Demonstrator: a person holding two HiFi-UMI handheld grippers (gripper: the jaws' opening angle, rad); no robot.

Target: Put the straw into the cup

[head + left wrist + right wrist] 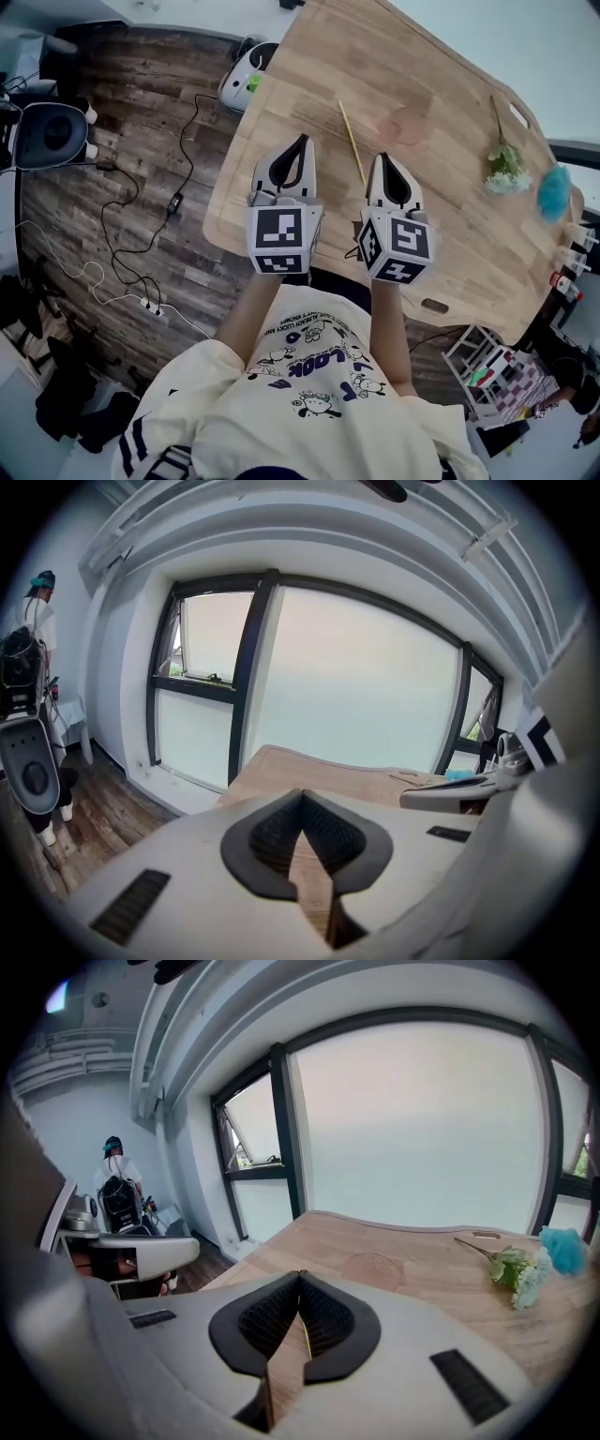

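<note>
A thin yellow straw [352, 142] lies flat on the wooden table [441, 216], between my two grippers and a little beyond them. To its right a clear, faintly pink cup [410, 125] rests on the table; in the right gripper view the cup [375, 1265] is just ahead of the jaws. My left gripper [302, 140] hangs over the table's near left part, jaws shut and empty [300, 795]. My right gripper [385, 157] sits right of the straw's near end, also shut on nothing [300, 1277].
A sprig of white flowers [504, 167] and a blue fluffy object [553, 192] lie at the table's right. Small bottles [568, 266] stand by the right edge. A white device [246, 79] is at the far left corner. Cables [141, 234] run over the floor.
</note>
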